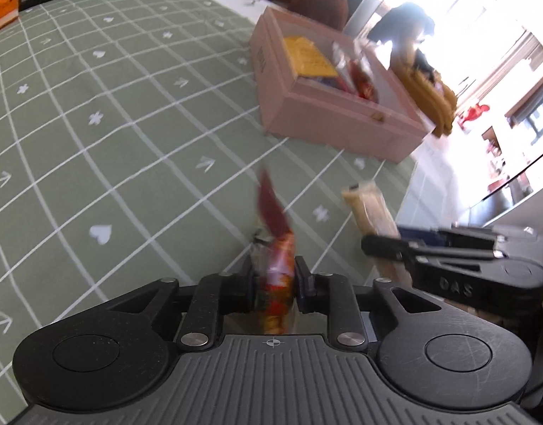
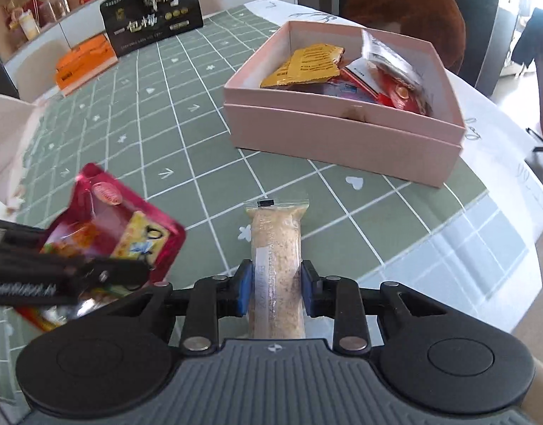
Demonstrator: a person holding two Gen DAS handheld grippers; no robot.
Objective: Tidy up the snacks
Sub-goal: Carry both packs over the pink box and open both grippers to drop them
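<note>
My left gripper [image 1: 274, 283] is shut on a red snack packet [image 1: 276, 248], seen edge-on; the same packet [image 2: 112, 226] shows flat at the left of the right wrist view. My right gripper [image 2: 276, 287] is shut on a long beige snack bar in clear wrap [image 2: 276, 265], which also shows in the left wrist view [image 1: 369, 209]. Both are held above the table, short of the open pink box [image 2: 342, 138], which holds a yellow packet [image 2: 307, 65] and several red and clear packets. The box [image 1: 328, 120] lies ahead to the right in the left wrist view.
A green checked tablecloth [image 2: 186, 106] covers the table. A black gift box [image 2: 152, 28] and an orange box [image 2: 83, 62] stand at the far side. A brown chair [image 2: 406, 3] is behind the pink box. The table's edge [image 2: 502, 241] runs at the right.
</note>
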